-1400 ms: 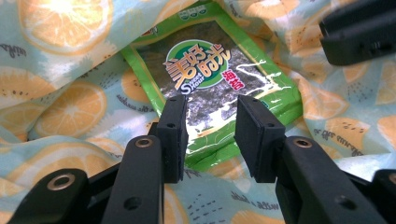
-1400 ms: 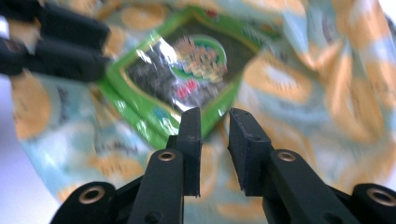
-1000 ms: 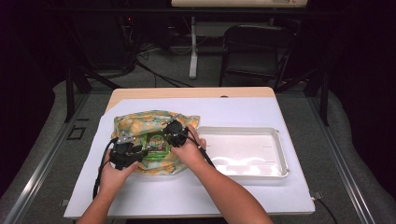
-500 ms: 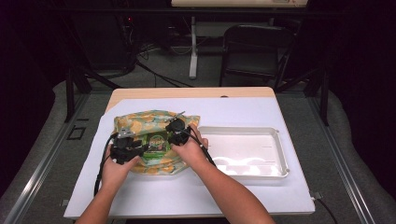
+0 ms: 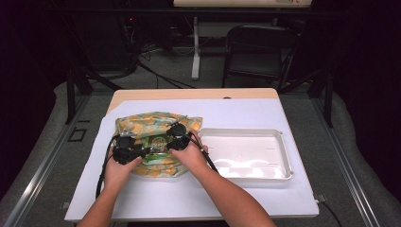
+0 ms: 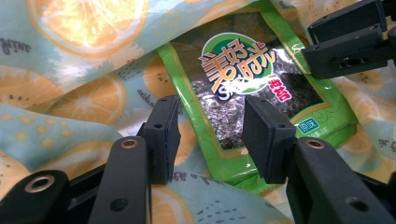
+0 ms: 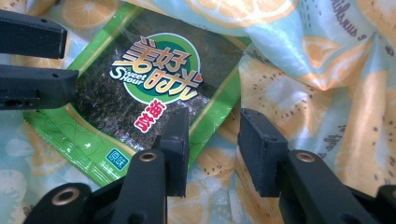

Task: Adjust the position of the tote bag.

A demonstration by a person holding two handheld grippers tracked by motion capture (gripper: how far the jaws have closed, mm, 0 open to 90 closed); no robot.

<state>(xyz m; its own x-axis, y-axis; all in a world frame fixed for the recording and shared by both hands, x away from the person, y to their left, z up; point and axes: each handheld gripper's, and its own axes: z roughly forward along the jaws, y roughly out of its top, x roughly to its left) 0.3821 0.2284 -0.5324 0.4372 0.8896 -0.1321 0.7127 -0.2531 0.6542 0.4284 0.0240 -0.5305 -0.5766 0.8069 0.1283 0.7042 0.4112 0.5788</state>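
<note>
Seaweed pack on the cloth
Both grippers, left and right, have jaws apart, just been opening, gripping nothing.

A wooden table is covered by a white sheet (bare wood is left along the far edge). On the sheet, a patterned cloth is spread left of centre, a white tray beside it toward the right edge.

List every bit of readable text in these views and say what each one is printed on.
"Sweet Hour": green round logo on the seaweed packet.
"美好时光": large orange characters on that logo.
"海苔": red characters below the logo.
"原味": small teal box near the packet's corner.
Dark script on the orange-slice cloth: too cropped and small to read.
</note>
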